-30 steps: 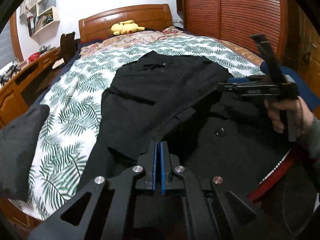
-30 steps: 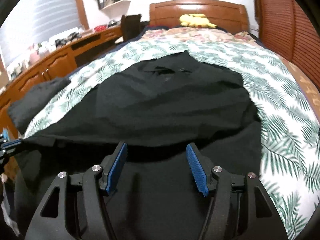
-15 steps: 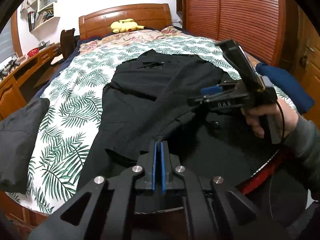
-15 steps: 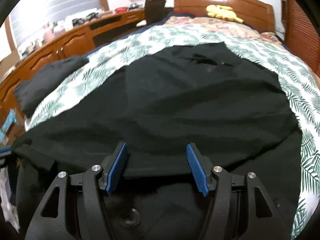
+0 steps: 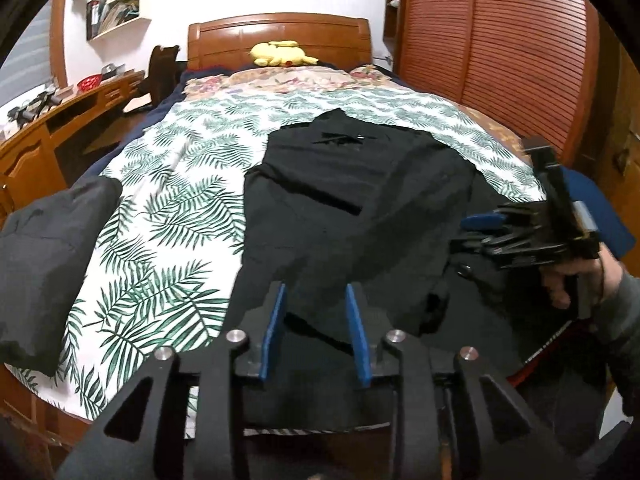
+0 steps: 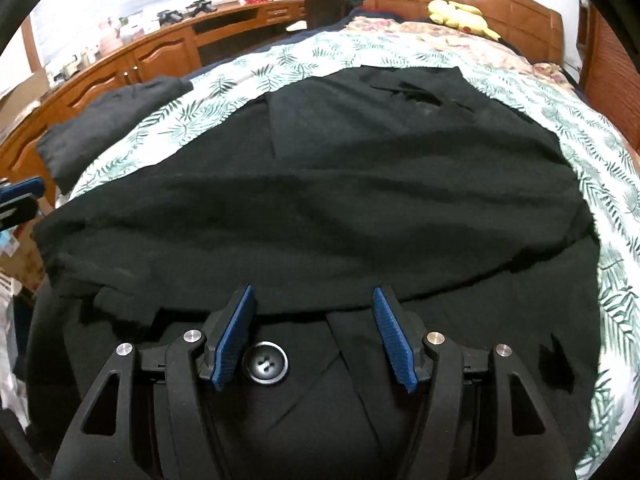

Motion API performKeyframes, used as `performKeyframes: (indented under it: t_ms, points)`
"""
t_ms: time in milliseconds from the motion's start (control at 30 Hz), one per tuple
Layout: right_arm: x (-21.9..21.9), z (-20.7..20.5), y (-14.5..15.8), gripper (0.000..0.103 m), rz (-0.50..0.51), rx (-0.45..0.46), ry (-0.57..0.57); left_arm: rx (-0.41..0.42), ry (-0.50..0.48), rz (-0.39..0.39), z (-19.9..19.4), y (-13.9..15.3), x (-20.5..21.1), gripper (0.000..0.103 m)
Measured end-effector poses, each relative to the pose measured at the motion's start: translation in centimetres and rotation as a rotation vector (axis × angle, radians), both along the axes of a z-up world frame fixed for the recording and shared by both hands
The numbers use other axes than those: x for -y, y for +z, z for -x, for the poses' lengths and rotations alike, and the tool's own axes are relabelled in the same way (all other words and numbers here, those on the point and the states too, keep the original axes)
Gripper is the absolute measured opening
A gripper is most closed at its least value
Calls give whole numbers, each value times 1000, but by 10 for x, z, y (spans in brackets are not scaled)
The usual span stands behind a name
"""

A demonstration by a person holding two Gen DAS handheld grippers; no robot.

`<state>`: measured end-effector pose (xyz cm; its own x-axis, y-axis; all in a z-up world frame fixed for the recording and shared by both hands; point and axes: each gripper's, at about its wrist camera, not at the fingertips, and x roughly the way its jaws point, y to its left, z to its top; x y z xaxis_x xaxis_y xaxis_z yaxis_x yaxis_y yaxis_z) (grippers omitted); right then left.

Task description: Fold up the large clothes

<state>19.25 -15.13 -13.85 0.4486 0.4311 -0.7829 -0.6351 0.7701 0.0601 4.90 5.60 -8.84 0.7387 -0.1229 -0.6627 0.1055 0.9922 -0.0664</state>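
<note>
A black coat (image 5: 360, 208) lies spread on the bed (image 5: 168, 216), partly folded over itself; the left gripper (image 5: 316, 320) has just been opening, its fingers apart with nothing between them; the right gripper (image 6: 314, 332) hangs over the coat's near edge, fingers wide apart above a button (image 6: 265, 362); a folded dark garment (image 5: 48, 256) sits left of the coat.

Just ahead of our blue-padded grippers we see a black coat (image 6: 320, 200) with a dark button (image 6: 265, 365), on a white bedspread (image 5: 172, 216) with green fern leaves; beyond, a yellow plush toy (image 5: 280, 53) against a reddish-brown headboard (image 5: 280, 32).
</note>
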Motion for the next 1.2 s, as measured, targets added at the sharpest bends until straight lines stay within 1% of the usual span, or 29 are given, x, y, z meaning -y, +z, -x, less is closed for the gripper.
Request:
performKeyframes:
  t_ms: [100, 167, 267, 367, 533, 667, 733, 767, 800, 833, 867, 900, 933, 1000, 1100, 1200]
  points:
    - [12, -4, 15, 63, 28, 40, -2, -5, 13, 15, -5, -7, -9, 36]
    - [25, -15, 26, 63, 64, 81, -25, -12, 18, 15, -9, -12, -13, 37]
    - [47, -41, 36, 63, 107, 117, -82, -22, 17, 17, -14, -17, -16, 38]
    - [73, -83, 40, 63, 141, 128, -163, -32, 17, 18, -20, -22, -20, 38]
    - [118, -154, 27, 63, 152, 75, -306, -40, 17, 17, -25, -26, -24, 39]
    - [135, -185, 13, 63, 147, 30, -351, -50, 25, 11, -29, -30, -28, 40]
    - [141, -198, 6, 60, 128, -5, -361, -53, 32, 10, -32, -32, -30, 41]
    - [143, -202, 4, 58, 122, -14, -364, -55, 34, 11, -33, -33, -31, 41]
    - [145, -206, 0, 51, 118, -25, -370, -57, 36, 11, -34, -33, -32, 41]
    - [148, -210, -4, 45, 112, -39, -371, -59, 38, 11, -36, -34, -33, 41]
    - [148, -211, -7, 36, 108, -50, -369, -59, 40, 11, -36, -35, -33, 41]
    - [150, -214, -10, 30, 110, -61, -366, -60, 42, 9, -37, -35, -33, 41]
    - [150, -215, -13, 26, 116, -61, -361, -60, 45, 9, -37, -36, -35, 42]
    - [151, -214, -15, 12, 128, -49, -354, -62, 47, 9, -38, -36, -36, 42]
    - [157, -217, -13, 11, 151, -18, -386, -62, 52, 9, -38, -37, -38, 42]
    - [160, -215, -8, 12, 147, -10, -406, -59, 57, 6, -35, -36, -39, 42]
